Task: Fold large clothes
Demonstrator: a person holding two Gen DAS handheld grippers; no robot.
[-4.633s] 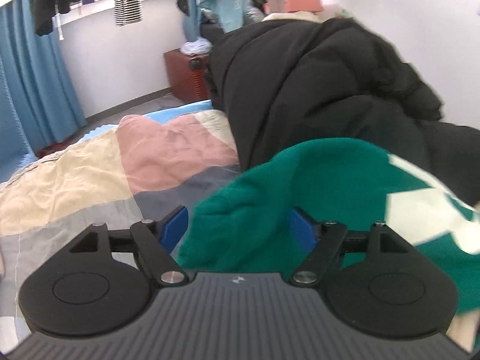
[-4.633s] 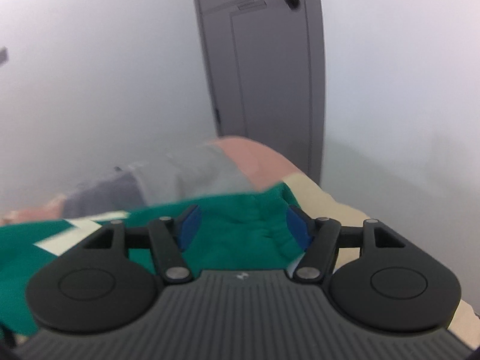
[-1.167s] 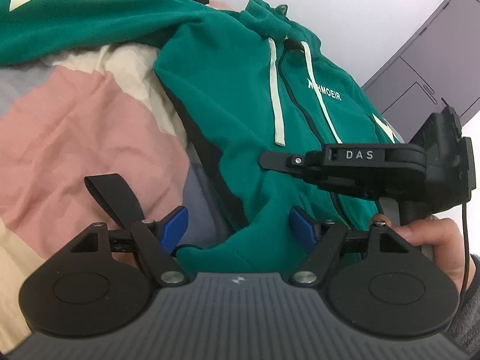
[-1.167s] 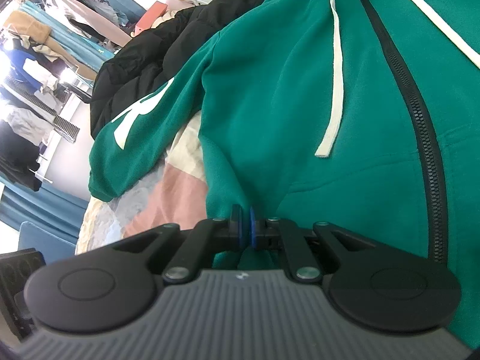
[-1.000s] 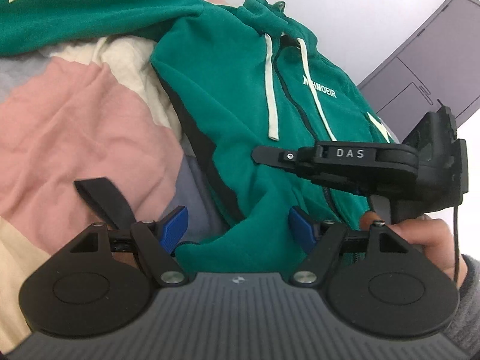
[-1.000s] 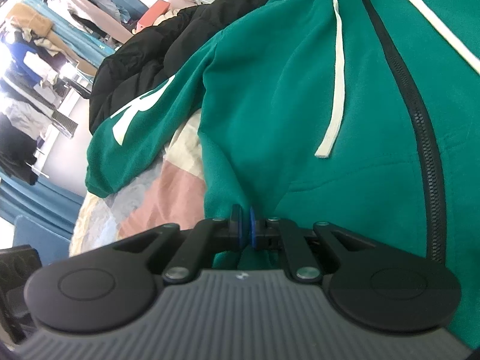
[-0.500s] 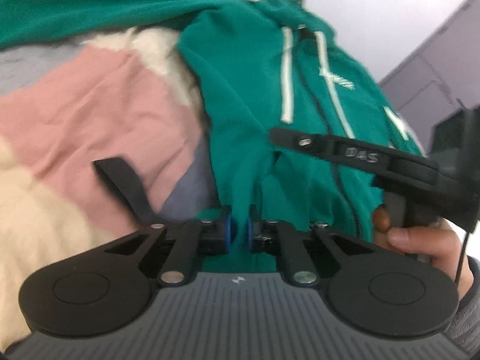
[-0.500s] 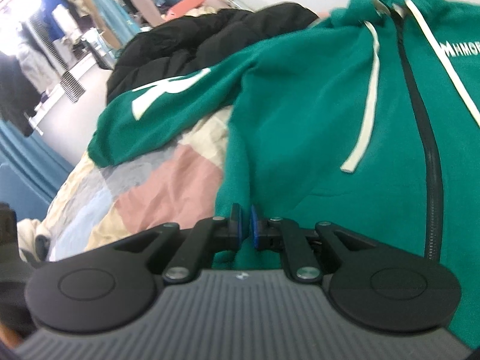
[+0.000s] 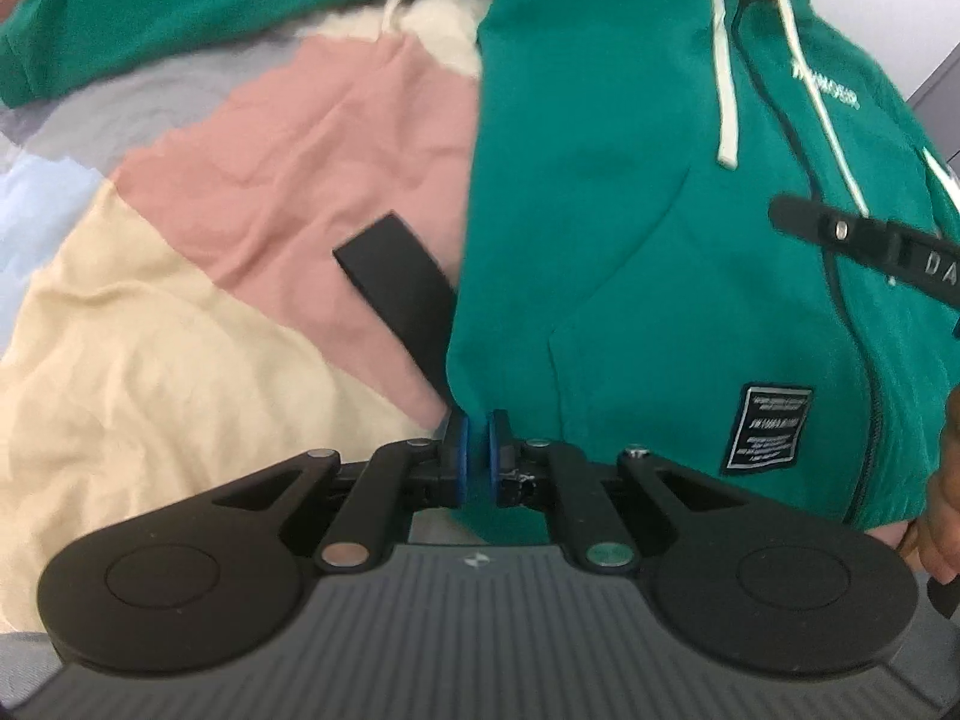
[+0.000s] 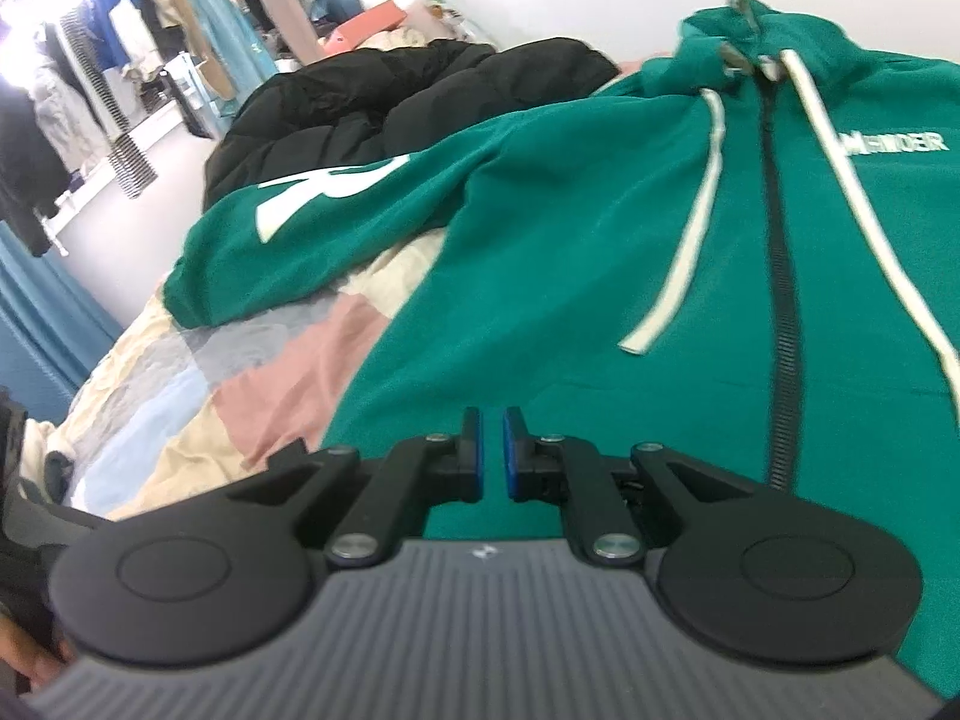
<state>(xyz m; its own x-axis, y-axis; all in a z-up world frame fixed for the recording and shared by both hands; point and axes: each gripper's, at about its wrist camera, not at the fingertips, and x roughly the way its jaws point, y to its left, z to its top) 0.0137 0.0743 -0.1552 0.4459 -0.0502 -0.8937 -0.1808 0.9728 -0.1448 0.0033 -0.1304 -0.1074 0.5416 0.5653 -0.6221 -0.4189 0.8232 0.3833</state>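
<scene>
We see the bed cover (image 9: 198, 324) first, a patchwork of pink, cream, grey & pale blue panels, filling the left of both views. On it lies the green hoodie (image 9: 630, 192), front up, zip closed down the middle, taking up the right half of the left wrist view & most of the right wrist view; one sleeve (image 10: 336, 222) w/ a big white letter stretches away to the left across the cover. Behind that sleeve sits a black puffer jacket (image 10: 384, 102), bunched against the wall, & further back a rail of hanging clothes (image 10: 120, 48), blurred. On the hoodie we pick out two cream drawstrings (image 10: 690, 228), white chest lettering (image 10: 894, 144) and, low near the hem, a small black label (image 9: 768, 426). A black strap (image 9: 396, 288) lies on the pink panel just beside the hoodie's side edge. The left gripper (image 9: 474, 456) has its blue pads pressed together on the hoodie's lower corner, green cloth pinched btw them; its jaws have just been closing. The right gripper (image 10: 492, 456) is likewise pressed nearly together, w/ green cloth showing in the slit btw the pads, so we read it as pinching the hem too. Its black body (image 9: 870, 240) pokes in at the right edge of the left wrist view, over the zip.
</scene>
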